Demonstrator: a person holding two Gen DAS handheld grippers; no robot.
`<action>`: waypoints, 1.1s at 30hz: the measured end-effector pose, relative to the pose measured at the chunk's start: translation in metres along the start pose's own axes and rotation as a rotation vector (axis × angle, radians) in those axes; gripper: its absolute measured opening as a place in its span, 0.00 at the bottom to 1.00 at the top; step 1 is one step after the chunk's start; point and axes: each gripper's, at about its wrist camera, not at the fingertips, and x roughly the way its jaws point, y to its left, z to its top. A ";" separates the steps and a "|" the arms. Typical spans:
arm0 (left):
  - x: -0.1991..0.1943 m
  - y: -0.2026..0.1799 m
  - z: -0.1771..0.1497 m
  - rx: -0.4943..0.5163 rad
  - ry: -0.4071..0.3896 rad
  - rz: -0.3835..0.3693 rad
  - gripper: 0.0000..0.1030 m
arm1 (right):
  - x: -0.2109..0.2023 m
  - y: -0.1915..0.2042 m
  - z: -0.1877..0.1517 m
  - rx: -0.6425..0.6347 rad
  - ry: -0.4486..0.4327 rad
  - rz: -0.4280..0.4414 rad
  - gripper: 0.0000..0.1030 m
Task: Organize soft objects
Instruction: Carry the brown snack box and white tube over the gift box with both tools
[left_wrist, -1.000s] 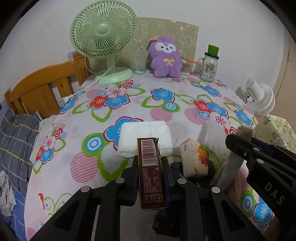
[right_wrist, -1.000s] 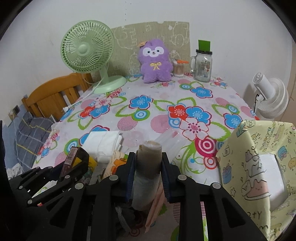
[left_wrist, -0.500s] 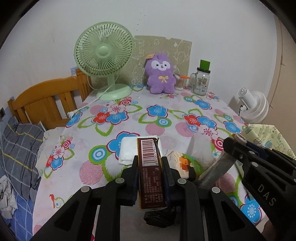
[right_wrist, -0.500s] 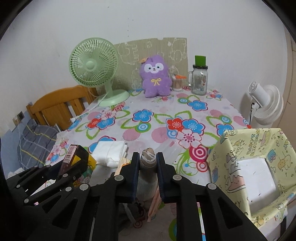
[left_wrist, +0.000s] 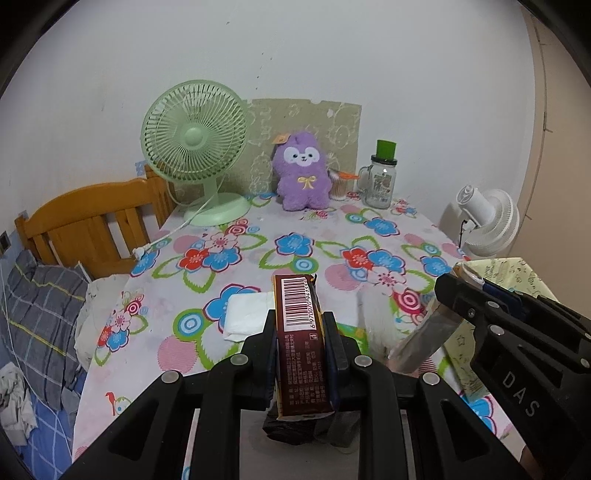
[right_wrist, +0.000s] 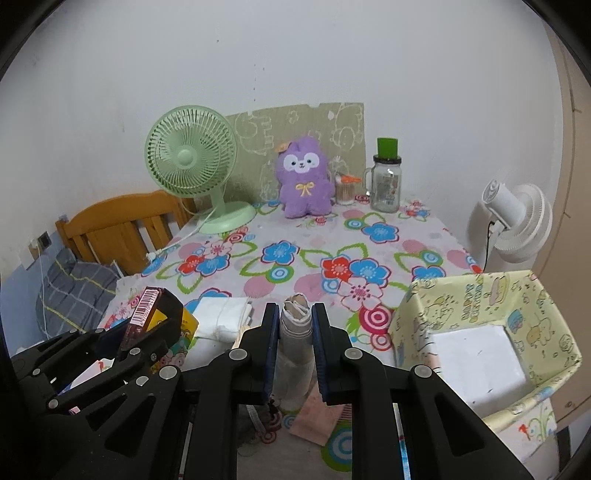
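My left gripper (left_wrist: 300, 325) is shut on a brown snack packet (left_wrist: 295, 295) with a barcode, held upright above the flowered table (left_wrist: 288, 229). My right gripper (right_wrist: 294, 317) is shut on a rolled beige cloth (right_wrist: 294, 354), which hangs down between the pads. In the left wrist view that roll (left_wrist: 424, 332) slants below the right gripper (left_wrist: 458, 291). A folded white cloth (right_wrist: 221, 317) lies on the table just ahead of both grippers. A yellow patterned box (right_wrist: 480, 295) stands open at the right. A purple plush toy (right_wrist: 303, 177) sits at the back.
A green fan (left_wrist: 195, 147), a glass jar with a green lid (left_wrist: 382, 181) and a cup of sticks (right_wrist: 345, 188) stand along the wall. A white fan (right_wrist: 517, 218) is off the table's right side, a wooden bed frame (left_wrist: 92, 221) to the left. A colourful packet (right_wrist: 181, 339) lies near the front edge.
Both grippers have risen and drawn back from the table, each carrying its object. The right jaws have narrowed onto the roll. More of the yellow box shows now.
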 end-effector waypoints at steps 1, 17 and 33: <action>-0.001 -0.002 0.000 0.001 -0.003 -0.002 0.20 | -0.003 -0.001 0.001 -0.002 -0.005 -0.003 0.20; -0.024 -0.048 0.026 0.053 -0.058 -0.061 0.20 | -0.044 -0.033 0.019 0.014 -0.066 -0.054 0.20; -0.018 -0.113 0.051 0.104 -0.073 -0.145 0.20 | -0.061 -0.093 0.032 0.044 -0.081 -0.128 0.20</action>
